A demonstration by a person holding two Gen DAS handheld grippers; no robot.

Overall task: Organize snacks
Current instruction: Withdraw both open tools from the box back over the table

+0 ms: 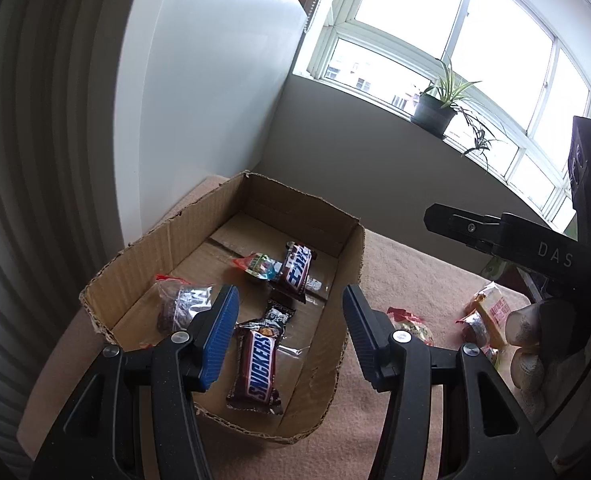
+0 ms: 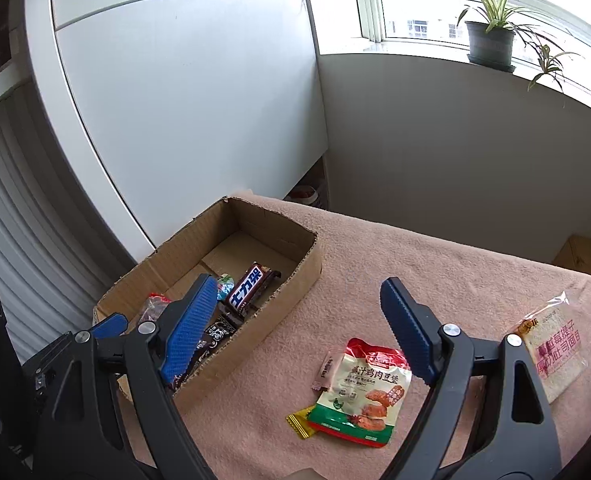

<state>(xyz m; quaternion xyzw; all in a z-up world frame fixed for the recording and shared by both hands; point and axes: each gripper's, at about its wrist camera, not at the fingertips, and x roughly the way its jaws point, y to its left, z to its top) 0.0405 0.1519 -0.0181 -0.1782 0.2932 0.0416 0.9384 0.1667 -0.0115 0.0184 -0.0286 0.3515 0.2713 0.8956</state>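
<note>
An open cardboard box [image 1: 199, 232] lies on the pink cloth. In it are a Snickers bar [image 1: 255, 364], a second dark bar [image 1: 297, 268], a jelly cup [image 1: 257, 266], a clear bag of dark sweets [image 1: 179, 306] and a small black packet [image 1: 279, 316]. My left gripper [image 1: 289, 300] hangs open over the box's near end with nothing between its fingers. My right gripper [image 2: 299, 284] is open and empty, above the cloth to the right of the box [image 2: 255, 320]. Below it lie a red and green pouch [image 2: 361, 392], a yellow candy [image 2: 301, 426] and a small pink packet [image 2: 325, 368]. A bread packet [image 2: 555, 352] lies at the right.
The pink cloth [image 2: 435, 280] covers the table. A white cabinet [image 2: 195, 100] stands behind the box, and a potted plant [image 2: 489, 42] sits on the windowsill. In the left wrist view the right gripper's body [image 1: 535, 244] and a person's fingers [image 1: 527, 328] fill the right side.
</note>
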